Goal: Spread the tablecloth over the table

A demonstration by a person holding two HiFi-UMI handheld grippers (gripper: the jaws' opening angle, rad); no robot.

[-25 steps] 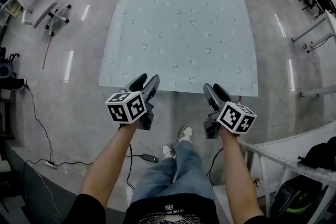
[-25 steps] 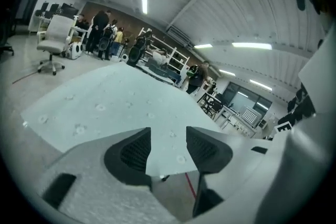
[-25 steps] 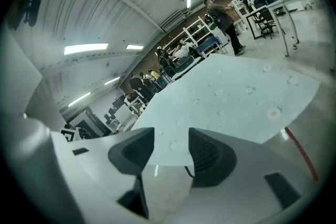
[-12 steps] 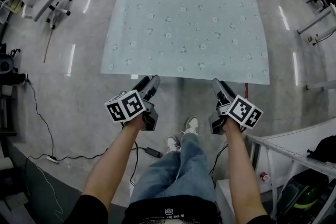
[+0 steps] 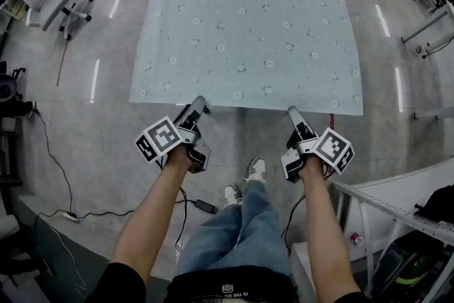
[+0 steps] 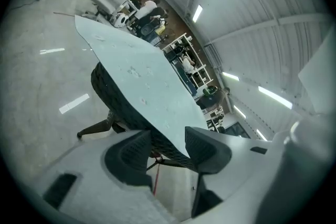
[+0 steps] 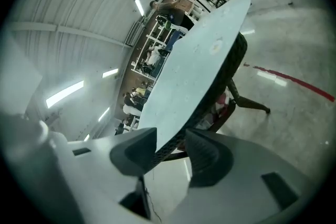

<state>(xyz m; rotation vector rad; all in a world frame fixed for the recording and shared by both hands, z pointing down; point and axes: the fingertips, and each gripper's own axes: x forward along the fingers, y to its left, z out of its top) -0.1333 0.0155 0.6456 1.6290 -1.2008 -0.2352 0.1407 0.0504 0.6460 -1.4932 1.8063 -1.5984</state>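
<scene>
Currently: the tablecloth [image 5: 248, 18] lies flat across the counter [image 6: 95, 127], of which only dark legs show underneath. Its near edge runs right at the tips of both tools.

Left tool [image 5: 198, 107]: jaws apart, with the near hem entering the gap. I see no pad pressing on it.

Right tool [image 5: 295, 114]: jaws also apart, but they have just been closing. The hem runs between them and is not yet pinched, as far as I can see.

Step in hand (my reading): taking hold of the near hem to settle or square the cloth.

To do it well:
- Set both tools equally deep on the hem before closing.
- Close the pair together.
- Draw evenly and level, so neither corner leads and the far edge is not dragged back.
- Pinch only the fabric. A dark mesh-textured band sits under the edge, and I cannot tell whether it is the cloth's underside or the counter's rim.

Cloth appearance: pale blue-green and roughly square, with small scattered flower-like motifs. No folds or wrinkles are visible, and the near edge reads fairly straight.
</scene>
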